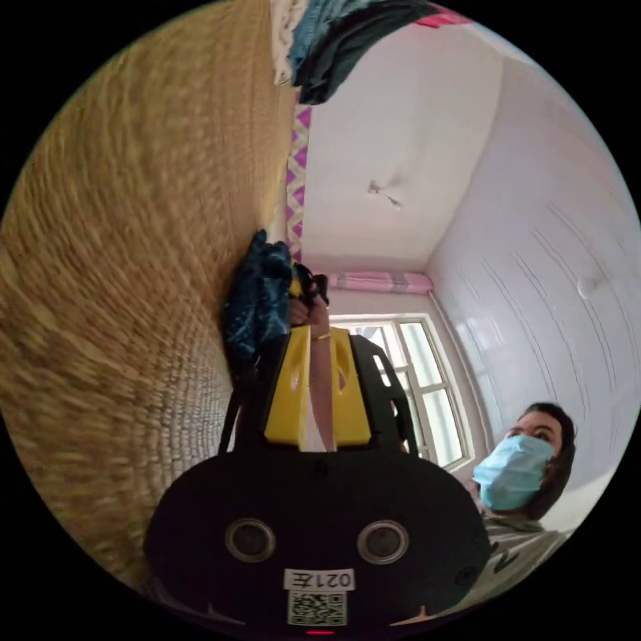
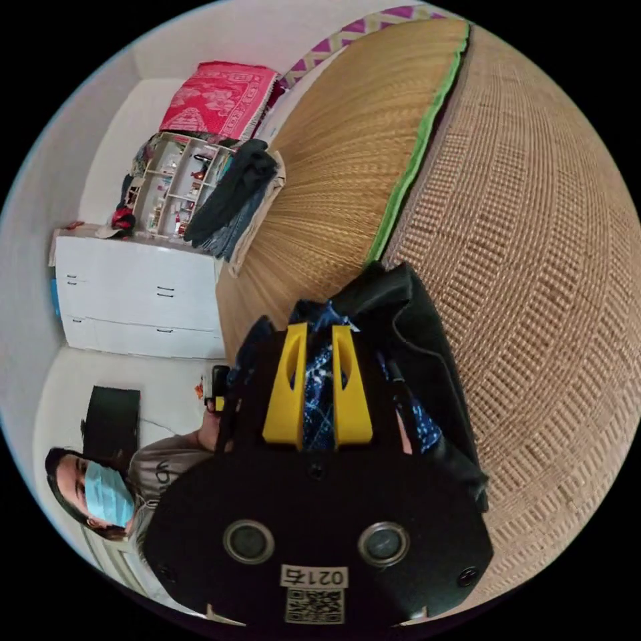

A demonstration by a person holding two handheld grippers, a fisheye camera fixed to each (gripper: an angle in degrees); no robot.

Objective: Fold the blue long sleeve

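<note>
While the right gripper [image 2: 317, 334] has its two yellow jaws close together with a strip of dark blue patterned cloth between them, it appears to pinch the blue long sleeve [image 2: 320, 394] firmly. Around and just behind these jaws the garment hangs bunched, and a black fabric [image 2: 427, 347] lies against it on one side; whether this black part belongs to the same garment cannot be told. Beyond the jaws, the woven mat [image 2: 534, 267] spreads out, and further away a pile of dark clothes [image 2: 234, 193] rests near a shelf [image 2: 177, 183].

In the left gripper view, the left gripper [image 1: 319, 334] shows its jaws nearly together, but no cloth is seen between them, only a hand [image 1: 319, 314] and the far room through the narrow gap. It looks empty. Just past its tips the blue long sleeve [image 1: 257, 300] sits crumpled against the mat [image 1: 133, 267], with the other gripper [image 1: 308, 284] beside it.

To do this step well, the person should probably take a second edge of the garment with the left gripper, then pull both grippers apart so the cloth opens flat on the mat before any fold. Holding only one bunch risks a twisted, uneven fold.
</note>
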